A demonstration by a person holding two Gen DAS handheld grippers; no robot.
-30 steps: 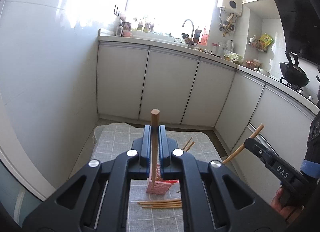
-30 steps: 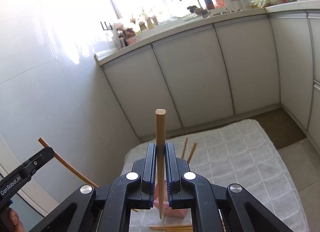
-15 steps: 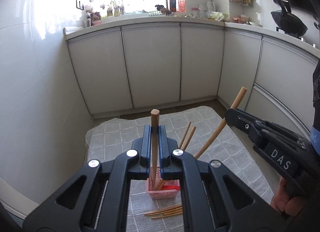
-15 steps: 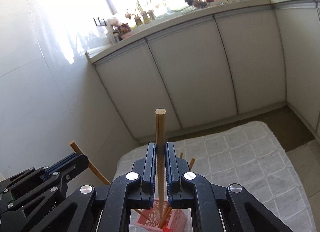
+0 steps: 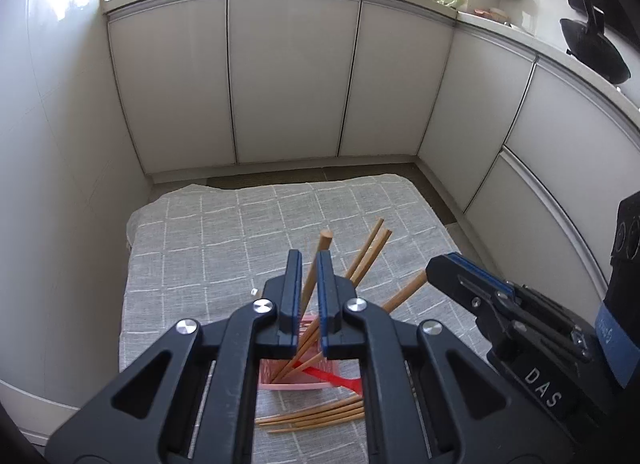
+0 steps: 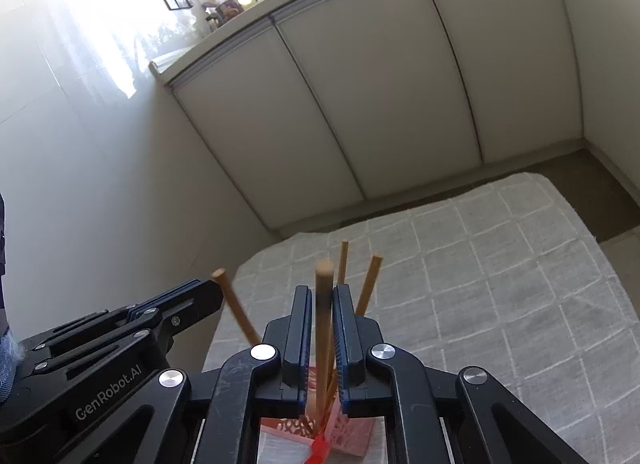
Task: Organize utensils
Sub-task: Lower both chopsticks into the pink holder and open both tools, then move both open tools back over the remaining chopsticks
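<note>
A pink utensil holder (image 5: 294, 382) stands on a grey checked cloth (image 5: 224, 248), with several wooden chopsticks leaning in it. My left gripper (image 5: 309, 264) is right above the holder; its jaws stand slightly apart around a chopstick (image 5: 320, 252) that leans loose in the gap. My right gripper (image 6: 322, 296) also hovers over the holder (image 6: 352, 434), its jaws a little apart beside a chopstick (image 6: 323, 304) standing in the holder. The right gripper shows in the left wrist view (image 5: 444, 270). Several chopsticks (image 5: 316, 416) lie on the cloth before the holder.
White kitchen cabinets (image 5: 292, 76) run behind and to the right of the cloth. A white wall (image 5: 60, 184) stands to the left. A red item (image 5: 336, 380) lies at the holder. A black wok (image 5: 596, 52) sits on the counter at right.
Both grippers have dropped down over the holder and tilted forward. Their jaws have loosened, and both chopsticks now stand in the holder.
</note>
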